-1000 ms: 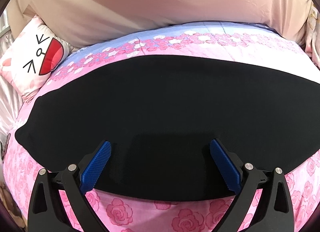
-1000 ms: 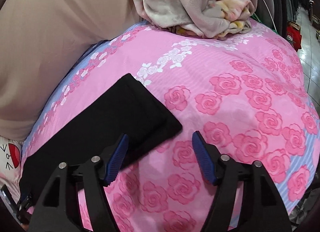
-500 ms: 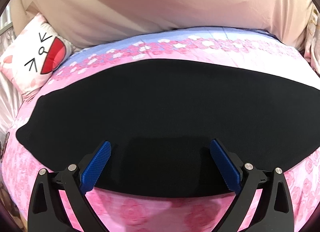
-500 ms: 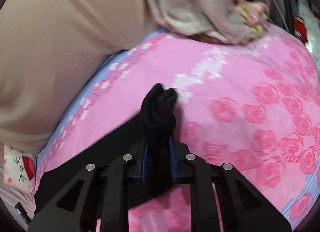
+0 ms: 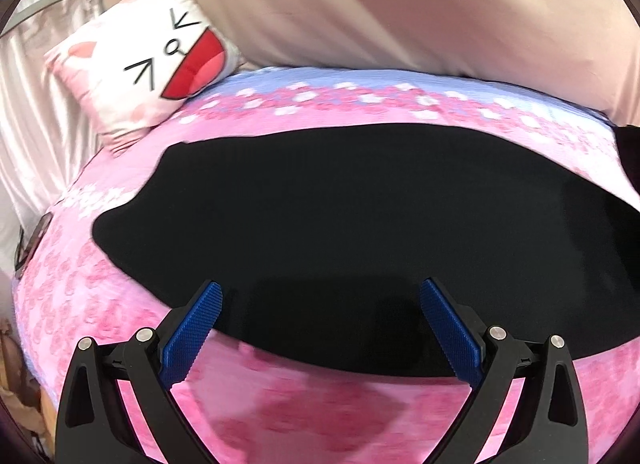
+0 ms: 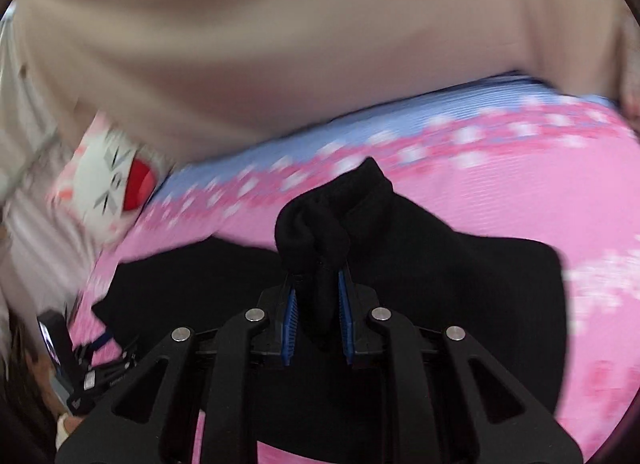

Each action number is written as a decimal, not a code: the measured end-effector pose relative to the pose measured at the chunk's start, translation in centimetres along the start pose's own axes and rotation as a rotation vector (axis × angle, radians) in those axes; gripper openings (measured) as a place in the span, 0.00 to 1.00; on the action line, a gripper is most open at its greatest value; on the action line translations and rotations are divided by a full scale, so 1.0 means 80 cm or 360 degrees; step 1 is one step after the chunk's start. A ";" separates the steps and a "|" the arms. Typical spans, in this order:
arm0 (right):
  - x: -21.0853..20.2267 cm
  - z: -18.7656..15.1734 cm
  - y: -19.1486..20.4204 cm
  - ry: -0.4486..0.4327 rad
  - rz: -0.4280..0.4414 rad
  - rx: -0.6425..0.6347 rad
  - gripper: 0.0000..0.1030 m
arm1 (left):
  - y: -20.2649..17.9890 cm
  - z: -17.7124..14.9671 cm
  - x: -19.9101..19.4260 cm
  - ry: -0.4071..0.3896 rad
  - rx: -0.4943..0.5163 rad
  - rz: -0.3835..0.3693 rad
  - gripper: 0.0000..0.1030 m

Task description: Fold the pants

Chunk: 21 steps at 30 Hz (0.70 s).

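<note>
Carrying one bunched end of the flat black fabric pants (image 6: 460, 276) over the rest: fold step underway. Right tool (image 6: 316, 320) has just been closing, now pinched tight on that end. Left tool (image 5: 318, 328) gapes wide, empty, above the pants' near edge. Pants lie mid-bed on the pink rose-print bedsheet (image 5: 320, 416), w/ the cat-face pillow (image 5: 156, 51) beyond their far-left end. Next: lay the held end square onto the far end; plenty of bare sheet around.

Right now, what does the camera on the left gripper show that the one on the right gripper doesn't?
Left view only: the left gripper, jaws wide open and empty, above the flat-lying part of the black pants.

Right view only: the right gripper clamped on a bunched end of the pants, lifted off the bed.

Both: the pants, the pink rose bedspread and the cartoon-face pillow.
</note>
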State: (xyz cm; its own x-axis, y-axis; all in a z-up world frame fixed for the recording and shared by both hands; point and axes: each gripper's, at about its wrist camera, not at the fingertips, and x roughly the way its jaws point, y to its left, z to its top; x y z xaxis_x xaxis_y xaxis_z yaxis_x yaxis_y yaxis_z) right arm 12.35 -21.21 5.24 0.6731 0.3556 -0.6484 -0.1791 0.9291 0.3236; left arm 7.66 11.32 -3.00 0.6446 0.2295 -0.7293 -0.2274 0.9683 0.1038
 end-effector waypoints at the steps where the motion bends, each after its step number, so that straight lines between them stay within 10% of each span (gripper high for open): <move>1: 0.015 -0.007 0.019 0.0041 0.0019 -0.0041 0.16 | 0.007 -0.001 0.003 0.0006 -0.0009 0.0008 0.95; 13: 0.110 -0.071 0.137 0.0305 -0.0024 -0.0426 0.17 | 0.056 -0.014 0.023 0.0123 -0.0256 -0.0216 0.95; 21: 0.037 -0.076 0.150 0.0129 -0.0024 -0.0575 0.59 | 0.063 -0.019 0.020 0.0120 -0.0271 -0.0267 0.95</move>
State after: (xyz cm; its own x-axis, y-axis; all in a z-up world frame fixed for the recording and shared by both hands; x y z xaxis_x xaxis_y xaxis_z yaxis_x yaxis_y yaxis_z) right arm 7.87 -8.38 3.02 0.6210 0.3351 -0.7086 -0.4213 0.9050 0.0588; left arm 6.45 16.42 -4.63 0.6290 0.0526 -0.7756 -0.2454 0.9601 -0.1339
